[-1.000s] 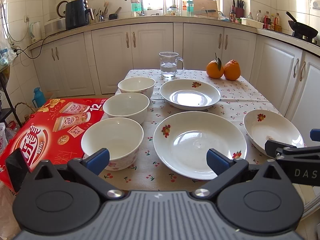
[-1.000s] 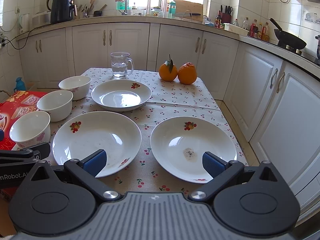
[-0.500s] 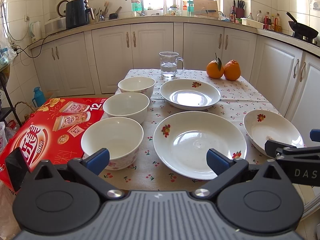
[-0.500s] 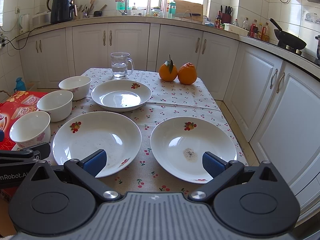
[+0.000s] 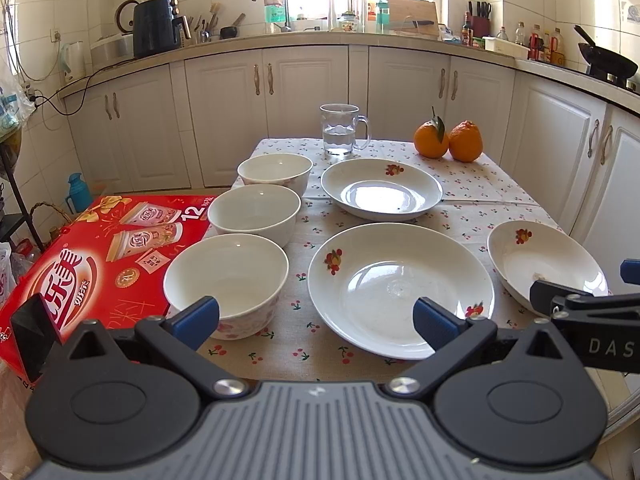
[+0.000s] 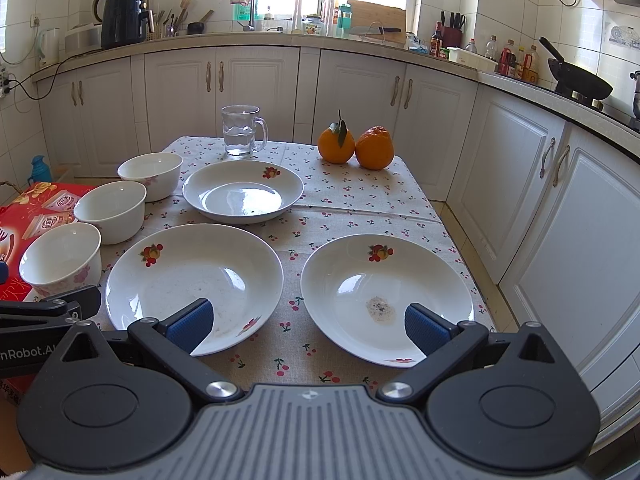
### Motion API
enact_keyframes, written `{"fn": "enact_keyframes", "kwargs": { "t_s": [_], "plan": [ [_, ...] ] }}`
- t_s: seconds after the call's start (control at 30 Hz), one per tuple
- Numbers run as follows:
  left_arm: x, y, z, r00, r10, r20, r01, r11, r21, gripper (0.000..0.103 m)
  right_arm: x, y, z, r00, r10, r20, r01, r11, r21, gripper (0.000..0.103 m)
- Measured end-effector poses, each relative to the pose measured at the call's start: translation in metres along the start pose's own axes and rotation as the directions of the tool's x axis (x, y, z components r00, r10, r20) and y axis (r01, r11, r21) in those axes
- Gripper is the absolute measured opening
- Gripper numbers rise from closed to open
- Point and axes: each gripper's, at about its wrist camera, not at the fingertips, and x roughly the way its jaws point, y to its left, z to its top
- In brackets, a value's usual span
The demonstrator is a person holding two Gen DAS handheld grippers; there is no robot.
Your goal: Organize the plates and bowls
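Three white bowls stand in a row along the table's left side: near, middle, far. Three white fruit-print plates lie apart: a large one at the front centre, one behind it, one at the front right with a stain. My left gripper is open and empty, held before the near bowl and the large plate. My right gripper is open and empty, held before the front two plates.
A glass mug of water and two oranges stand at the table's far end. A red carton lies level with the table's left edge. White cabinets run close on the right.
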Motion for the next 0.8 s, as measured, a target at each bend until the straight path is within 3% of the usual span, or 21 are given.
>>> {"fn": "enact_keyframes", "kwargs": {
  "t_s": [0.8],
  "plan": [
    [0.0012,-0.0002,-0.0009,1.0,0.007,-0.001,-0.007,1.0,0.0,0.102,-0.0008,0.0,0.0002,1.0,0.003,0.001,-0.003,1.0,0.0,0.103]
  ]
}}
